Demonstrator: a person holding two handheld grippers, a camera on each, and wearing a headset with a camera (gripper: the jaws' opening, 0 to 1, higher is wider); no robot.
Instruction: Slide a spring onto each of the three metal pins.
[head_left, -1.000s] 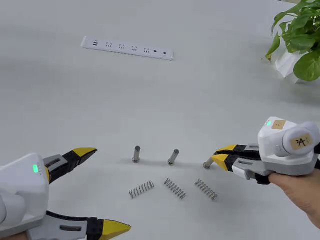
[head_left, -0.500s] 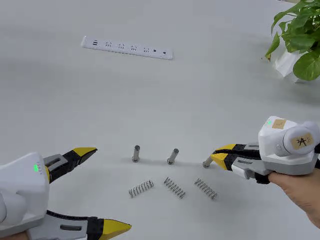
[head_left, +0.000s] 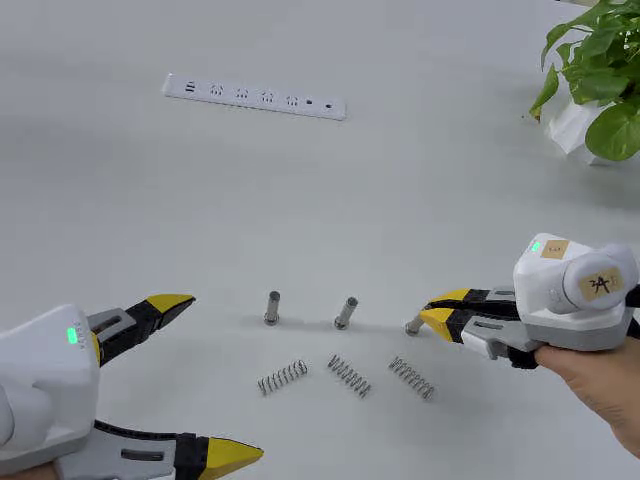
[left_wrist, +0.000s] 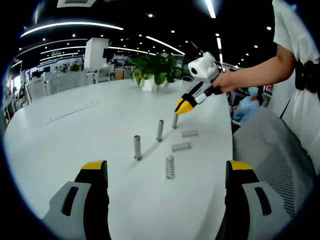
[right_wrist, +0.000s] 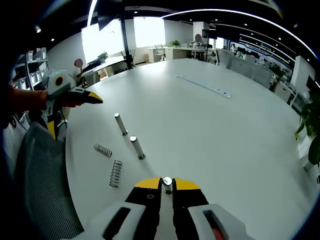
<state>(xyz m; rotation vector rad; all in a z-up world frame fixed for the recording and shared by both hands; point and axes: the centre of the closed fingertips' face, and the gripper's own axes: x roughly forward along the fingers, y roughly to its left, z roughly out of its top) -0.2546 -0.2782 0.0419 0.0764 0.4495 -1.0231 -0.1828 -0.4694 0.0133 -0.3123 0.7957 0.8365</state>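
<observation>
The third short steel pin (head_left: 414, 326) is the hardest for me to read. In the head view the yellow-tipped right gripper (head_left: 432, 318) covers its top, so just the lower end shows. In the right gripper view I see its round head pinched between the two yellow tips, which are closed on it with almost no gap. I cannot tell whether its foot touches the white tabletop (head_left: 420, 200).

The white body of the left gripper (head_left: 225, 376) is cut off at the bottom left corner of the head view, and the leafy green plant in its white pot (head_left: 590, 75) is cut off at the right edge.

My right hand (head_left: 600, 385) grips its tool from beneath, with the jaws pointing left and reaching in level to the pin. The left gripper sits low and near me, angled toward the parts. Its jaws are spread wide apart with nothing between them.

The first steel pin (head_left: 272, 307) and the middle steel pin (head_left: 346, 313) stand upright in a row with the gripped one. Three small coiled wire springs (head_left: 349, 376) lie flat just in front of them, one near each pin and none on a pin. A long white power strip (head_left: 253, 97) lies well beyond.
</observation>
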